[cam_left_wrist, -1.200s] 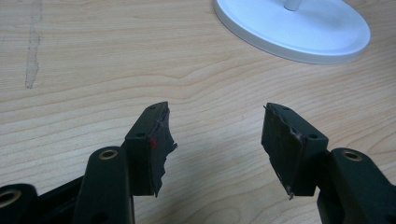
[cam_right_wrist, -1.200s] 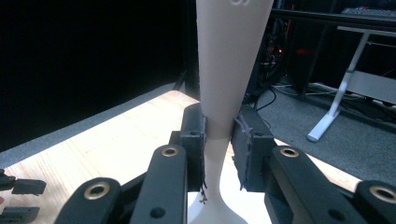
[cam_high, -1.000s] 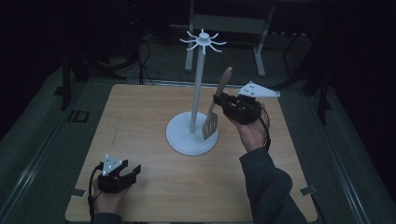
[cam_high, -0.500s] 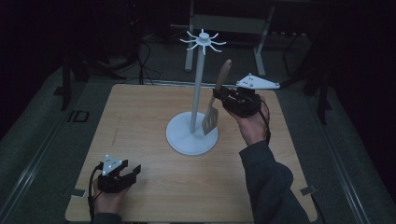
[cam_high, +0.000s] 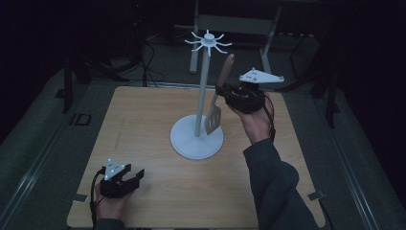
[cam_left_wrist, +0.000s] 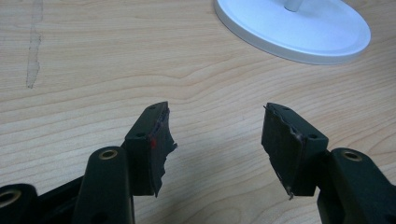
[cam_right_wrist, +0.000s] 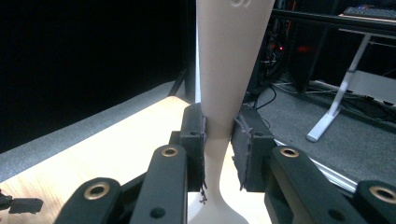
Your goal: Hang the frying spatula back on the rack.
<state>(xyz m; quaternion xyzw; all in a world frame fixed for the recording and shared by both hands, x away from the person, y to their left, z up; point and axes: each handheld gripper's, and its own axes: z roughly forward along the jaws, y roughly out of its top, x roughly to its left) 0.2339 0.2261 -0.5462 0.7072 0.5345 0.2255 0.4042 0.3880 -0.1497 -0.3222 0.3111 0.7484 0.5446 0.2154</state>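
Left gripper [cam_high: 136,176]: rests on the wooden table [cam_high: 143,120], at the near left corner, well apart from the white stand [cam_high: 197,136] and to its near left. In the left gripper view its jaws stand wide apart with bare wood between them; the pads [cam_left_wrist: 159,140] touch nothing.
Table: light wood grain, with a pale scuffed streak [cam_left_wrist: 33,51] at the far left in the left gripper view.
White stand: round base just right of the table's middle, an upright pole [cam_high: 203,91] rising from it, and a ring of short hooks [cam_high: 208,40] at the top.
Spatula [cam_high: 218,103]: just right of the stand's pole, held in the air and leaning, slotted blade down above the stand's base, wooden handle [cam_right_wrist: 229,60] pointing up and right, its tip below the hooks.
Right gripper [cam_high: 220,92]: raised to the right of the pole, jaws clamped on the spatula's handle; in the right gripper view both pads [cam_right_wrist: 196,140] press its narrow neck.
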